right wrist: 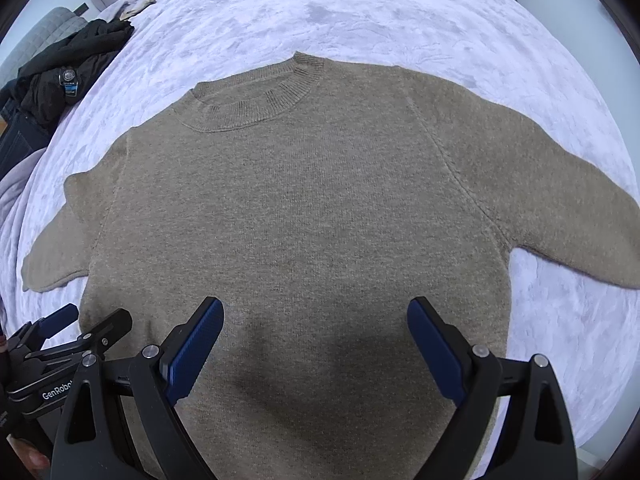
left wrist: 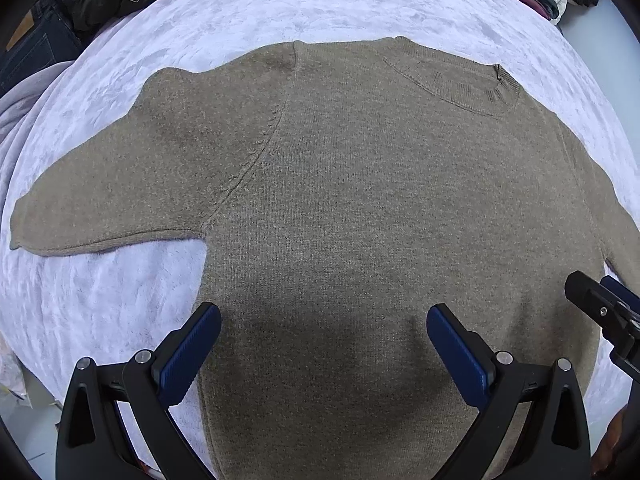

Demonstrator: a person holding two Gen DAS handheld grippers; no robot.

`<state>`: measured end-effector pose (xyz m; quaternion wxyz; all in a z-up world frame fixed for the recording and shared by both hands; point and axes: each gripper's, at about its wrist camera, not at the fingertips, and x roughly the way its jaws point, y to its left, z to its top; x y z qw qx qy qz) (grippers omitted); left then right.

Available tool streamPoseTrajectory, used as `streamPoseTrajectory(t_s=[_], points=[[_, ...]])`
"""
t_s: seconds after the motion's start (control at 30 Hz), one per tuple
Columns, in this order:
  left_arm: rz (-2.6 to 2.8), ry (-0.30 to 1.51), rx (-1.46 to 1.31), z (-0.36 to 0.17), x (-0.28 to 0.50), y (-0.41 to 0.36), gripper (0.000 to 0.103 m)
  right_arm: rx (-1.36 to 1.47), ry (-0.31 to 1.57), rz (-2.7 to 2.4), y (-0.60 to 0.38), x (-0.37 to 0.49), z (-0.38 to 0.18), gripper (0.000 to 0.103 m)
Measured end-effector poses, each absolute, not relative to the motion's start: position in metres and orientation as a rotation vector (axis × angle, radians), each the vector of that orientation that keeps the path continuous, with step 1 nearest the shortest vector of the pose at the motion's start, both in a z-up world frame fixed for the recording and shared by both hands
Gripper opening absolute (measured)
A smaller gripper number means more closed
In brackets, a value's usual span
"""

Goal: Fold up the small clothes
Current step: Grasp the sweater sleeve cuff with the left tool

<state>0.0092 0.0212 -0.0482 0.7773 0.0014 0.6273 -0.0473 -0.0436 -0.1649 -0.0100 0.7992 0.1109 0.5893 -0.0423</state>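
Left gripper point(left wrist: 324, 316) with jaws spread wide, holding nothing, poised over the lower body of a taupe knit sweater point(left wrist: 360, 200). Right gripper point(right wrist: 316, 310) likewise wide and empty over the same hem region. The sweater lies flat, face up, on a pale lilac plush blanket point(left wrist: 320, 4), collar point(right wrist: 260, 104) toward 12 o'clock, sleeves out at 9 and 3. Dark clothes point(right wrist: 60, 76) piled at 10 o'clock.

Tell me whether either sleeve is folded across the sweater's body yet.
No, in the left wrist view the sweater lies flat with its sleeve spread out sideways.
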Motion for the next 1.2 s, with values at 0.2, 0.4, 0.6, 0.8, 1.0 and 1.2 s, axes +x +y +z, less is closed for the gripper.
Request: streamPoseTrajectory(t_s=[0.2,0.4,0.6,0.8,1.0,1.2], points=[[-0.146,1.336,-0.085,-0.041,0.006,0.043,0.103,0.240,1.256,-0.059,-0.151,-0.042,-0.005,0.095],[-0.079,1.263,-0.230,-0.035,0.013,0.118,0.103,0.198,1.244,0.019,-0.119,-0.033,0.001,0.095],[0.067,1.176,-0.370,-0.037,0.016,0.230,0.103,0.179,1.250,0.094,-0.086,-0.025,0.001,0.095],[0.209,1.114,-0.545,-0.056,0.014,0.344,0.103,0.160,1.254,0.187,-0.051,-0.022,0.000,0.095],[0.200,1.091,-0.653,-0.083,0.024,0.372,0.103,0.115,1.280,0.249,-0.013,-0.020,-0.006,0.095],[0.207,0.997,-0.672,-0.069,0.038,0.373,0.089,0.080,1.301,0.307,0.020,-0.020,-0.008,0.095]])
